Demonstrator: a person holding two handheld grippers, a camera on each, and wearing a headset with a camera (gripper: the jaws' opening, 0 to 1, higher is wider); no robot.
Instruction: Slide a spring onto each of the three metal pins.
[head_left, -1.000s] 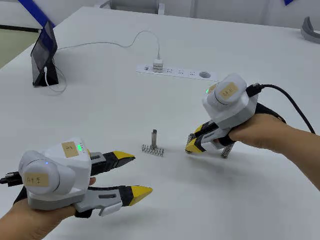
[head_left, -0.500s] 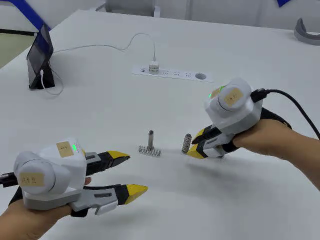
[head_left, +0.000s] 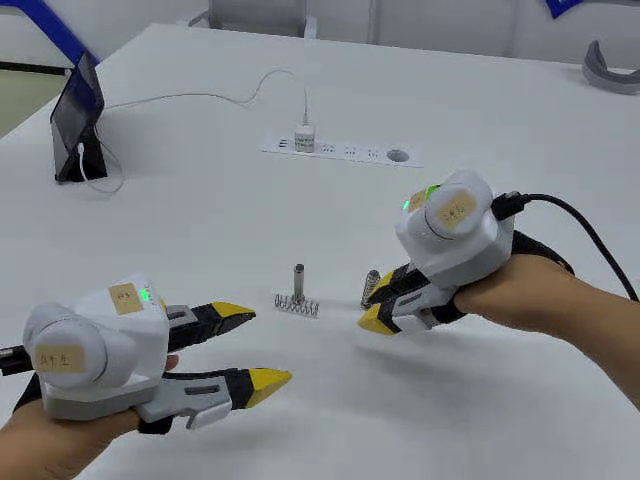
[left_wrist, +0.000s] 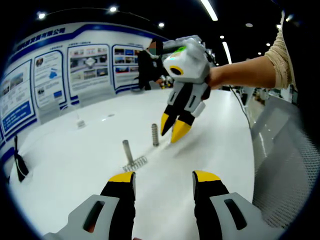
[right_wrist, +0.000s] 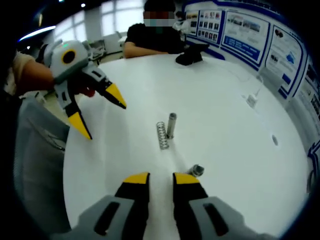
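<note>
A bare metal pin (head_left: 298, 281) stands upright at the table's middle, with a loose spring (head_left: 296, 305) lying flat at its foot. To its right a second pin wearing a spring (head_left: 372, 288) stands upright. My right gripper (head_left: 376, 304) hovers just in front of that pin, jaws a little apart and holding nothing. The right gripper view looks down on the sprung pin (right_wrist: 196, 171), the bare pin (right_wrist: 172, 125) and the loose spring (right_wrist: 161, 135). My left gripper (head_left: 262, 347) rests at the near left, wide open and empty, pointing at the bare pin (left_wrist: 128, 151).
A white power strip (head_left: 340, 150) with a plugged charger and cable lies at the back. A tablet on a stand (head_left: 75, 115) sits far left. A grey object (head_left: 610, 65) lies at the far right. A person (right_wrist: 155, 35) sits across the table.
My right gripper has come off the sprung pin, which it covered a second ago and which now stands free beside its tips. The left gripper has stayed put.
</note>
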